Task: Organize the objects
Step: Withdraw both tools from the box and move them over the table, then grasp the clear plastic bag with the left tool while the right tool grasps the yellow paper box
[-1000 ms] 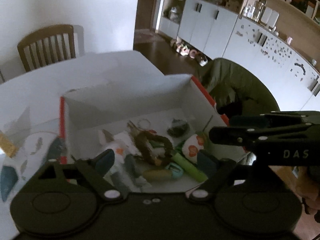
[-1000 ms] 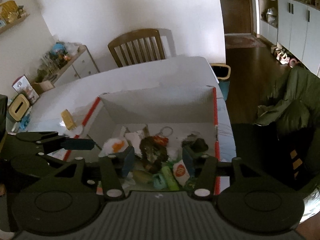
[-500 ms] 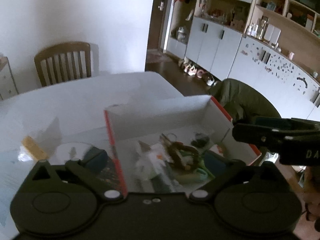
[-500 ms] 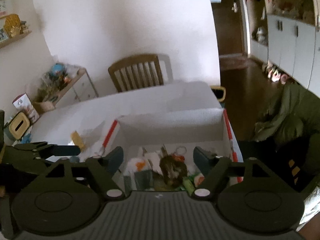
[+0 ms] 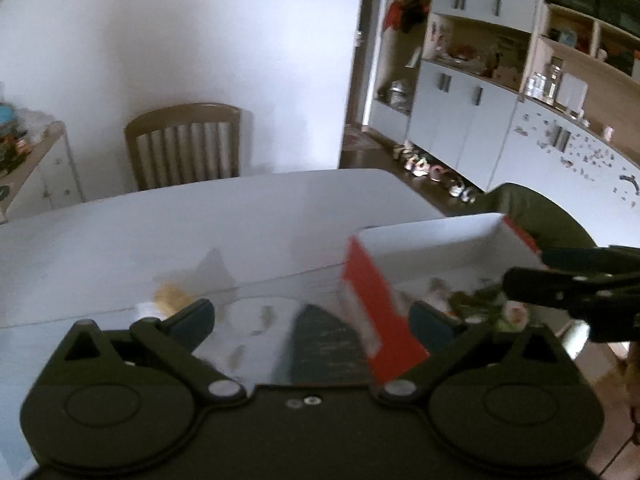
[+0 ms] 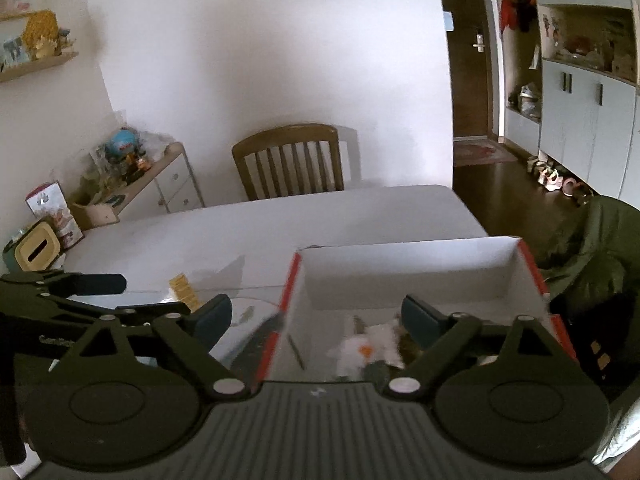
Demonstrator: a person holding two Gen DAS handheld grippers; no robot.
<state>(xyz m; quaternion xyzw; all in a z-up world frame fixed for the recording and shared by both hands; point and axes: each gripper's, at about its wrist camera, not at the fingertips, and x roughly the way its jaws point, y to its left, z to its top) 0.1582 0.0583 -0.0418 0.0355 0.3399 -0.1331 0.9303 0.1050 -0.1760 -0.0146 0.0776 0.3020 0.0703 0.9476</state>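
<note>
A cardboard box (image 6: 400, 276), red outside and white inside, stands on the white table (image 6: 280, 224). It holds a white plush toy with an orange spot (image 6: 364, 350) and several small dark and green items (image 5: 472, 300). My right gripper (image 6: 316, 314) hovers over the box's near left part; its jaws are opening and no thing is pressed between them. My left gripper (image 5: 312, 318) is open and empty, left of the box above its red corner (image 5: 376, 320). The right gripper's fingers (image 5: 532, 282) reach in from the right over the box.
A small yellow item (image 6: 184, 294) and a round printed plate (image 6: 248, 312) lie on the table left of the box. A wooden chair (image 6: 288, 164) stands at the far side, a toy-laden low cabinet (image 6: 132, 176) at the left, and a green jacket (image 6: 600, 248) at the right.
Both grippers have drawn back and up from the box's contents. The left one swung left, so the box now sits at its right. The right jaws have spread much wider.
</note>
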